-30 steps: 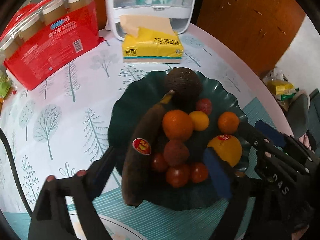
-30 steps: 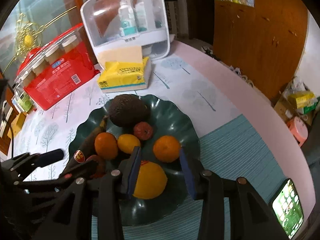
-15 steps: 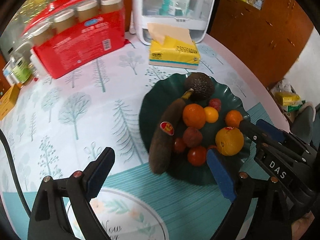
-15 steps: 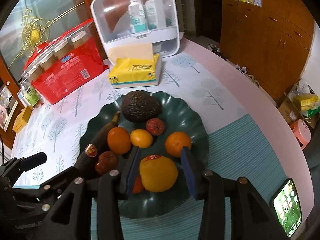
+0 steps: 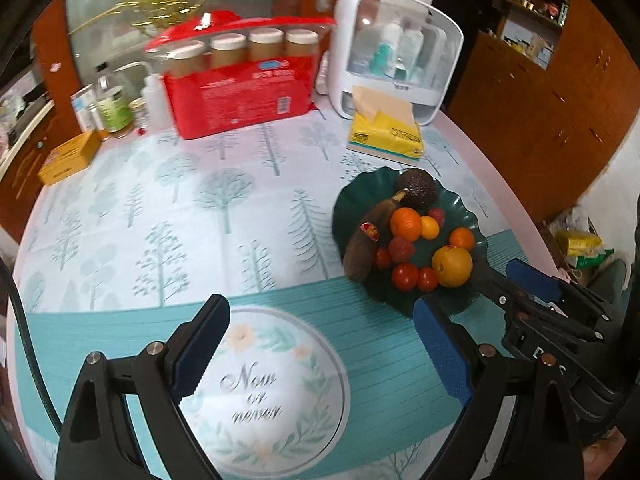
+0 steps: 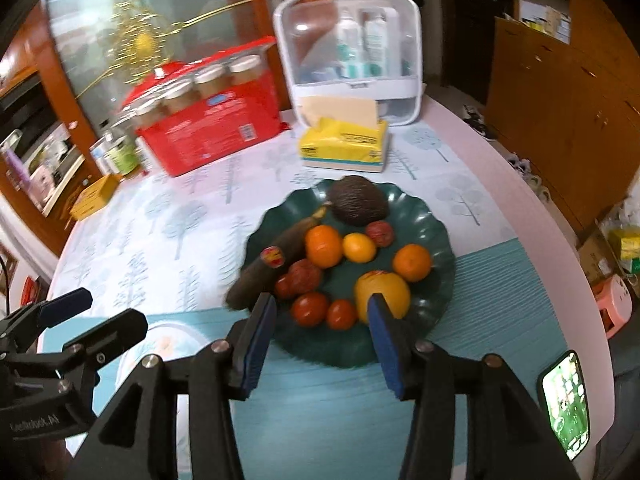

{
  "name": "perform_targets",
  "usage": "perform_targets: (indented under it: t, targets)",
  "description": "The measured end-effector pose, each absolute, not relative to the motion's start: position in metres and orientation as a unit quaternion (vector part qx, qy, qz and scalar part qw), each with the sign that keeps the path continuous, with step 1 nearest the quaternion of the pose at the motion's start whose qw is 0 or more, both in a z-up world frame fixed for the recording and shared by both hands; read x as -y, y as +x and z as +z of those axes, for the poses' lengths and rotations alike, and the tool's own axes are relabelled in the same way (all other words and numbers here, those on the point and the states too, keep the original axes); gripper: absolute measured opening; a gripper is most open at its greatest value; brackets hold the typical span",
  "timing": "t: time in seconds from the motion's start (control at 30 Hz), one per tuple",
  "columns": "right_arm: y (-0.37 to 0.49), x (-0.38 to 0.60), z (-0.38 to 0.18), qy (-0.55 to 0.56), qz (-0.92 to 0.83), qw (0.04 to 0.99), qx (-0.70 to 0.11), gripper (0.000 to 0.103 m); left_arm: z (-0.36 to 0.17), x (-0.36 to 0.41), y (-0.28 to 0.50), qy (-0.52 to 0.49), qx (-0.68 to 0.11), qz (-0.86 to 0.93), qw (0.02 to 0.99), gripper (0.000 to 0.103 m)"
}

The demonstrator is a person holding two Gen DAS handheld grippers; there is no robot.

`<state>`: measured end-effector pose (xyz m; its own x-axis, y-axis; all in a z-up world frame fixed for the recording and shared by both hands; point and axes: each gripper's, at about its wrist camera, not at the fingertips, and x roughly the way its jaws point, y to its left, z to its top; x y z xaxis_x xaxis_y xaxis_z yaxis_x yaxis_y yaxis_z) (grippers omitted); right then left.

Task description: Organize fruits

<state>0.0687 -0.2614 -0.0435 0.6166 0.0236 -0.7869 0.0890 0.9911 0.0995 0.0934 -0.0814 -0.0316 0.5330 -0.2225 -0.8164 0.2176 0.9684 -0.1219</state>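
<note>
A dark green scalloped plate (image 6: 438,220) (image 5: 344,208) holds the fruit: a dark avocado (image 6: 358,206), an overripe brown banana (image 6: 276,258) with a red sticker, oranges (image 6: 324,246), a large yellow-orange fruit (image 6: 384,290), a lemon-yellow fruit (image 6: 359,247) and small red tomatoes (image 6: 310,309). My left gripper (image 5: 320,354) is open and empty, above the round "Now or never" mat (image 5: 264,400), to the left of the plate. My right gripper (image 6: 322,338) is open and empty, just in front of the plate's near rim; it also shows in the left wrist view (image 5: 532,280).
A yellow tissue pack (image 6: 344,148), a red pack of jars (image 6: 208,128) and a white cosmetics case (image 6: 352,56) stand at the back. Bottles (image 5: 116,108) and a yellow box (image 5: 68,158) stand at the back left. A phone (image 6: 566,402) lies at the right edge.
Both grippers have pulled back and up from the plate. The left one has moved left over the round mat. The fruit has not moved.
</note>
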Motion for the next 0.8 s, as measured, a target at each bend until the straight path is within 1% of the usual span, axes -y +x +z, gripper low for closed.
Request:
perform_targets:
  t: [0.17,0.37,0.6,0.8]
  targets:
    - [0.047,0.238,-0.027,0.047,0.011,0.899,-0.436,0.053,-0.018,0.056,0.068,-0.02,-0.459,-0.096,0.883,0.092]
    - [0.019,0.217,-0.012,0.029,0.035,0.9,-0.434,0.061,-0.012,0.035,0.04,-0.036,-0.457,-0.046,0.888,0.092]
    - [0.0,0.207,-0.008,0.028,0.043,0.893,-0.446,0.061,-0.009,0.027,0.024,-0.049,-0.462,-0.021,0.885,0.092]
    - [-0.009,0.205,0.001,0.023,0.04,0.9,-0.434,0.062,-0.004,0.031,0.013,-0.041,-0.456,-0.016,0.889,0.092]
